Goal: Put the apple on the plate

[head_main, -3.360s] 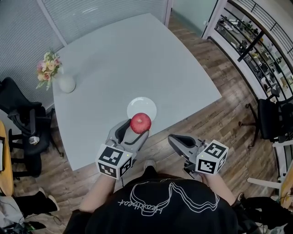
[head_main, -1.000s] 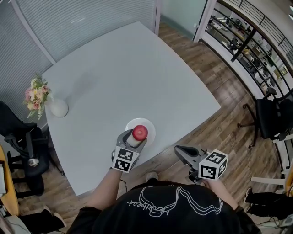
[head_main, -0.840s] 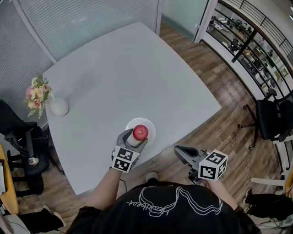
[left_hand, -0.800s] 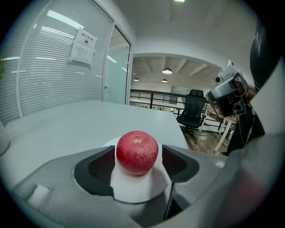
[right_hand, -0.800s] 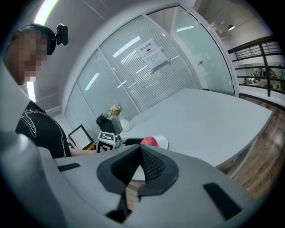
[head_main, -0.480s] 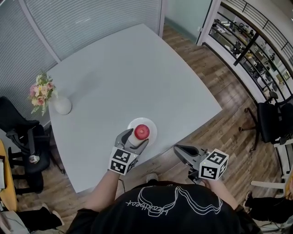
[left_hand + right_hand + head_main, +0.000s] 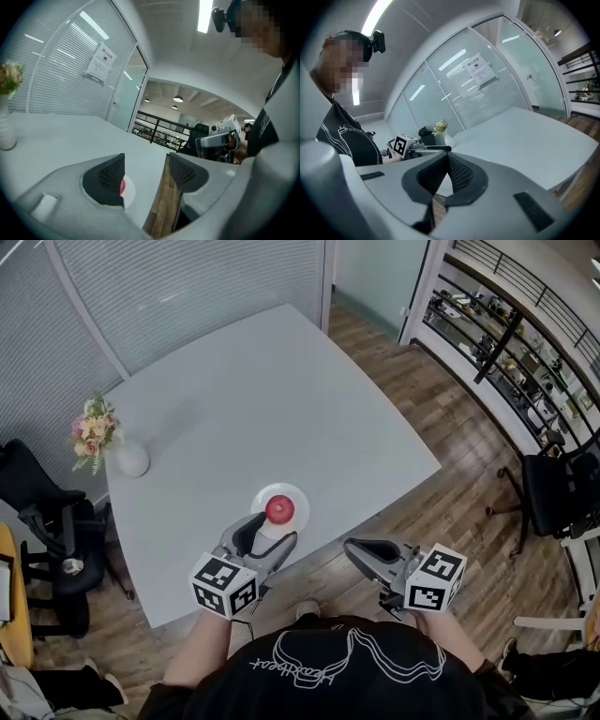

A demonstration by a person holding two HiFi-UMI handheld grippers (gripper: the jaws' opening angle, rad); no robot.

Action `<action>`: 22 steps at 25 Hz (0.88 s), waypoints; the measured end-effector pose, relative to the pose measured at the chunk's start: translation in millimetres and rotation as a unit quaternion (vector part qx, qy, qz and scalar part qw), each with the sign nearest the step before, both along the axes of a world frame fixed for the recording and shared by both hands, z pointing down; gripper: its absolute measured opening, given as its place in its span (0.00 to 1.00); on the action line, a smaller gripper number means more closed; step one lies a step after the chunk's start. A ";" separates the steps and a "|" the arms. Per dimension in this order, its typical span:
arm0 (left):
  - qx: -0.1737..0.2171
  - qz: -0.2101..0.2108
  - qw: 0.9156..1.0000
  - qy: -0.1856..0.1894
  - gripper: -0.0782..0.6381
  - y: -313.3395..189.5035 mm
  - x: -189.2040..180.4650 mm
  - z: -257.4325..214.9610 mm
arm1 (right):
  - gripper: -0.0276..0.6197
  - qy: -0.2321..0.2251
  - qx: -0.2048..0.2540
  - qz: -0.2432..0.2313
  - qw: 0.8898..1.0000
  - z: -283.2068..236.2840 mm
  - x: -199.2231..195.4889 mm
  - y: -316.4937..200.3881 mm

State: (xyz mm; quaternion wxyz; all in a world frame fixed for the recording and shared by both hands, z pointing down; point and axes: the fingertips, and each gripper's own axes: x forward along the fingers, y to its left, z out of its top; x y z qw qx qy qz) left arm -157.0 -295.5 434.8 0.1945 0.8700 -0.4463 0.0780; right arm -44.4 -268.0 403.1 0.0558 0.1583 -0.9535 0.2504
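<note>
My left claw [image 7: 265, 536] backed off the apple [image 7: 278, 510], now spread, empty; apple on plate [image 7: 259, 499] just ahead. Right claw [image 7: 351, 547] pressed together.

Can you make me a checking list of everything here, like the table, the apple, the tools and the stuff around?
Surface: pale grey table, mostly bare.
Job's things: red apple sits on the white plate, near the table's front edge.
Clutter: one white vase of flowers near the table's left edge.
Grippers: left tool open and empty, at the plate's near side; right tool shut and empty, over the floor off the table.
Cables: nothing seen.
Surroundings: wood floor, black chairs at both sides, glass wall with blinds, shelves at the far right.
</note>
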 end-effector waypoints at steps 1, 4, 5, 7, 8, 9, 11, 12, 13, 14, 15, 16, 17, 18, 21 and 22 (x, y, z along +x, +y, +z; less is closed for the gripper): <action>0.005 0.010 1.000 0.006 0.53 8.1 8.5 -10.2 | 0.05 -0.003 0.004 -0.009 1.000 -4.0 1.4 4.0; 0.022 0.044 0.999 0.021 0.43 34.0 32.8 -40.5 | 0.05 -0.003 0.017 -0.032 0.999 -13.9 3.9 14.3; 0.028 0.049 0.998 0.023 0.36 42.0 38.2 -49.8 | 0.05 -0.005 0.021 -0.039 0.999 -17.6 4.1 17.6; 0.036 0.051 0.998 0.032 0.22 57.3 46.1 -65.8 | 0.05 -0.017 0.025 -0.052 0.998 -26.4 3.0 25.5; 0.038 0.051 0.997 0.039 0.19 64.5 49.8 -72.1 | 0.05 -0.025 0.028 -0.058 0.998 -31.3 2.3 30.3; 0.040 0.049 0.997 0.046 0.18 71.2 53.6 -77.3 | 0.05 -0.032 0.030 -0.065 0.997 -35.9 2.0 35.6; 0.045 0.039 0.997 0.056 0.15 84.0 61.0 -84.8 | 0.05 -0.041 0.036 -0.078 0.995 -43.3 3.0 47.8; 0.047 0.033 0.997 0.060 0.14 90.2 64.4 -87.2 | 0.05 -0.042 0.039 -0.084 0.995 -45.3 4.4 54.1; 0.050 0.029 0.996 0.065 0.13 96.3 68.0 -89.2 | 0.05 -0.041 0.043 -0.089 0.994 -46.1 6.3 59.9; 0.053 0.028 0.996 0.072 0.13 102.2 71.7 -91.0 | 0.05 -0.040 0.046 -0.094 0.994 -46.1 8.6 65.5; 0.057 0.029 0.995 0.078 0.13 107.8 75.7 -92.8 | 0.05 -0.039 0.047 -0.098 0.993 -46.2 11.2 71.0; 0.060 0.029 0.994 0.081 0.13 113.3 79.7 -94.0 | 0.05 -0.039 0.050 -0.102 0.993 -47.0 14.1 77.0; 0.062 0.027 0.995 0.078 0.13 118.5 83.6 -94.4 | 0.05 -0.041 0.053 -0.105 0.992 -48.9 17.1 83.2; 0.063 0.024 0.995 0.069 0.13 123.3 87.1 -94.0 | 0.05 -0.043 0.058 -0.108 0.992 -51.4 20.0 89.4; 0.066 0.015 0.997 0.044 0.13 134.9 94.7 -94.2 | 0.05 -0.042 0.071 -0.117 0.990 -57.4 25.0 103.9; 0.067 0.014 0.997 0.042 0.13 137.9 96.5 -95.1 | 0.05 -0.040 0.074 -0.120 0.989 -58.5 25.5 107.1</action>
